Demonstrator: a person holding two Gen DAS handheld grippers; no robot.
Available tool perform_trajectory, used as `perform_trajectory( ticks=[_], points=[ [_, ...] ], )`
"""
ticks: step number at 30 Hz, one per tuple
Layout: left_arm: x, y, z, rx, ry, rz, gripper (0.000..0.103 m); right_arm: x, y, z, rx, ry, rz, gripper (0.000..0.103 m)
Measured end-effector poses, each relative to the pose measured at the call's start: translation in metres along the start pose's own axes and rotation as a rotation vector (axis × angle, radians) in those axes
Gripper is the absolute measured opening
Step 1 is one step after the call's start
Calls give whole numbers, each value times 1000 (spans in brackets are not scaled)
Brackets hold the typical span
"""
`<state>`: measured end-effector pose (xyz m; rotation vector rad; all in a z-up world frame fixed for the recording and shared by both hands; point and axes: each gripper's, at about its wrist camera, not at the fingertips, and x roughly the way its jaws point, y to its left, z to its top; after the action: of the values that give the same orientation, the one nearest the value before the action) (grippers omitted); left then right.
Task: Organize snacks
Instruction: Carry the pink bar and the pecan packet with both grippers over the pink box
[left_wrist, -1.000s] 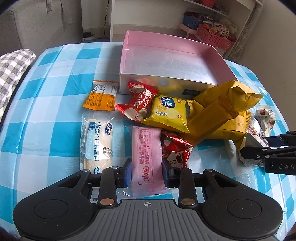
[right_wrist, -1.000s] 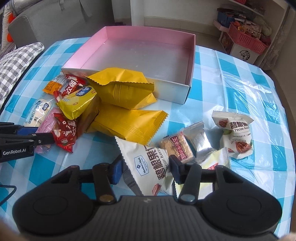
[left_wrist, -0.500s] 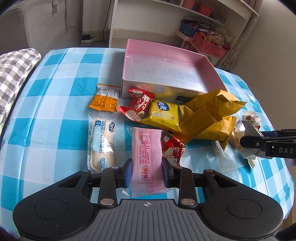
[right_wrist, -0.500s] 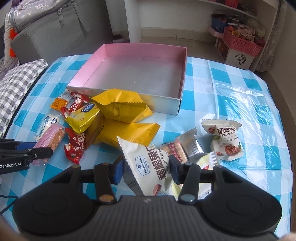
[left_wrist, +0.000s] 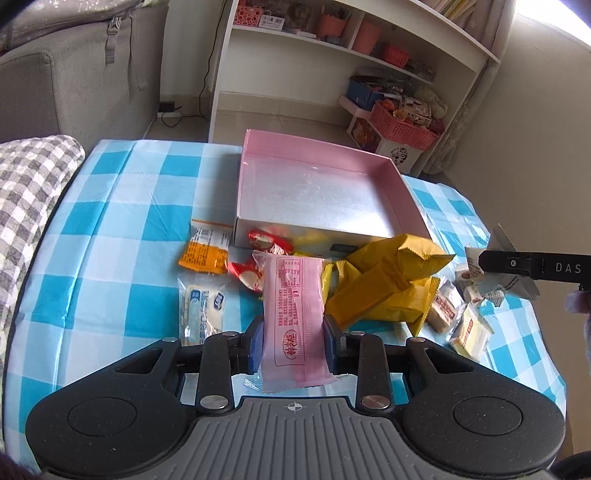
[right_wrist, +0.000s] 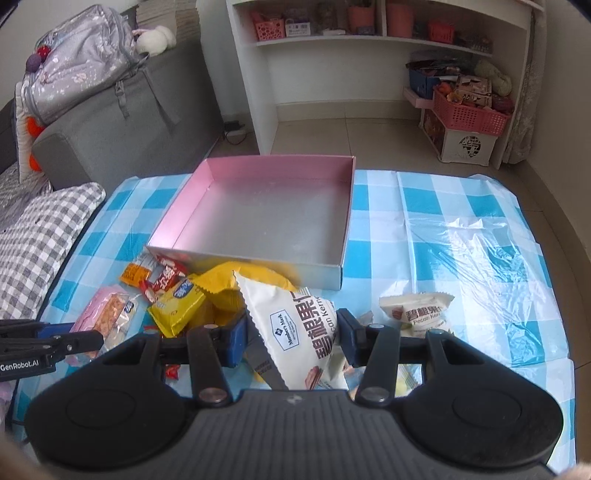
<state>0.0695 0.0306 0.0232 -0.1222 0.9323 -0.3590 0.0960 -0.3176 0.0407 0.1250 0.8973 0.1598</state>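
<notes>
Left gripper (left_wrist: 293, 341) nearest, clamped on pink snack packet (left_wrist: 293, 314), lifted clear of tablecloth (left_wrist: 110, 258). Right gripper (right_wrist: 291, 338) likewise closed around white pecan packet (right_wrist: 295, 332), raised above snack pile (left_wrist: 384, 291). Beyond both sets of fingers, loose snacks crowded against near wall of pink box (right_wrist: 266, 206): yellow bags, red wrappers, orange packet (left_wrist: 203, 251), pale clear-wrapped bar (left_wrist: 201, 310). Second white pecan packet (right_wrist: 417, 314) lying apart on right side of cloth. Open blue-and-white checked cloth to left of pile and to right of box, with crumpled clear plastic (right_wrist: 476, 236) toward right edge. Box interior silver-floored, holding nothing. Checked cushion (right_wrist: 40, 236) beside left table edge. Farther back, grey sofa (right_wrist: 122, 122), tiled floor, white shelving (right_wrist: 388, 55), pink basket (right_wrist: 469, 110) full of oddments.
</notes>
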Motion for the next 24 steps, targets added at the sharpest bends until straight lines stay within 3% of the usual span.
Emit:
perform_trajectory(
  ticks=[6,11,24],
  points=[
    [12,-4,28,8,-43,0,30,7,-17,25,96,-59,-2,46],
    [37,-6,56,-5,-60,3,30,20,-22,42,154,-86,52,46],
    [111,-15,93,63,-115,12,30,76,-15,62,115,-92,121,46]
  ],
)
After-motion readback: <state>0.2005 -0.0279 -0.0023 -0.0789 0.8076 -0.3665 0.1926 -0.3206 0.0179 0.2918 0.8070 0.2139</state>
